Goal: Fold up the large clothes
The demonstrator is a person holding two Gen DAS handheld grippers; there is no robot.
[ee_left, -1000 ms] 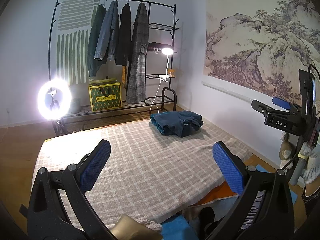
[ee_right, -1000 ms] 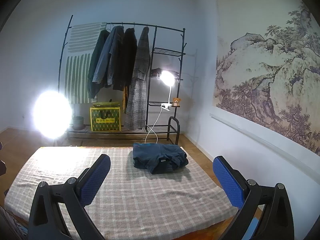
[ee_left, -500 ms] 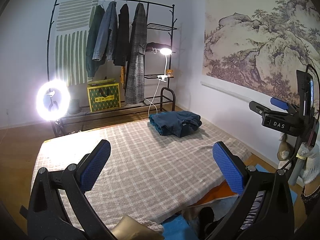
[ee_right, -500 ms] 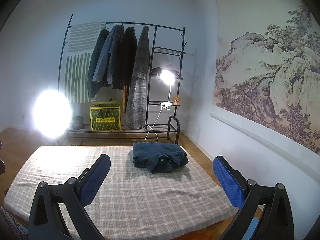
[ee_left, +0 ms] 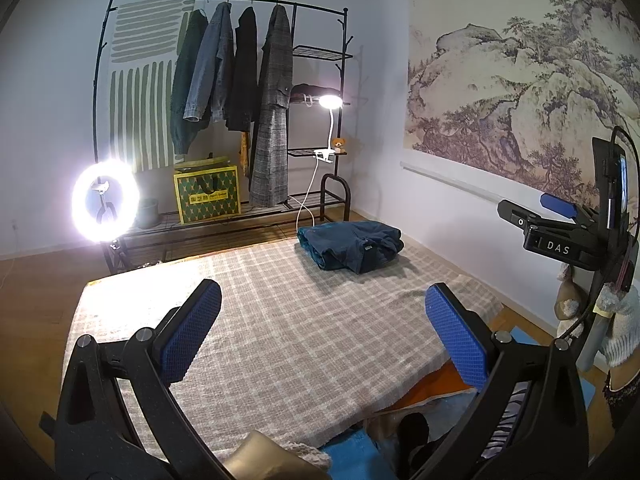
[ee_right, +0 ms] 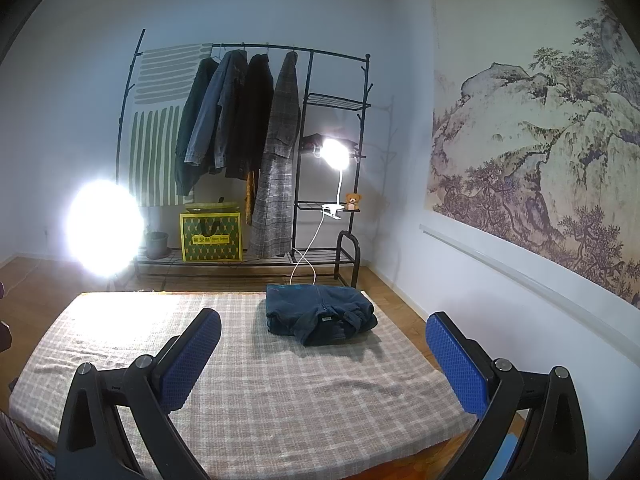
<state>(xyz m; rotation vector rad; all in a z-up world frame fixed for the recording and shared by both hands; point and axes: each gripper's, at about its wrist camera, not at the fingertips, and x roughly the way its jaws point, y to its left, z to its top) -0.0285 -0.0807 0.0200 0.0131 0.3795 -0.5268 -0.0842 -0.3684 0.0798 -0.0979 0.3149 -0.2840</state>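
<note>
Nothing moved noticeably; folded garment (ee_left: 350, 249) on checked bedspread (ee_left: 280, 320), far corner

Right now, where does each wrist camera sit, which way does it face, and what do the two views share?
Left wrist: above the bed's near corner, facing the checked bedspread; open left gripper and right gripper show.
Right wrist: facing the folded blue garment; only the open right gripper shows.
Shared: garment, bedspread, clothes rack, wall painting.
</note>
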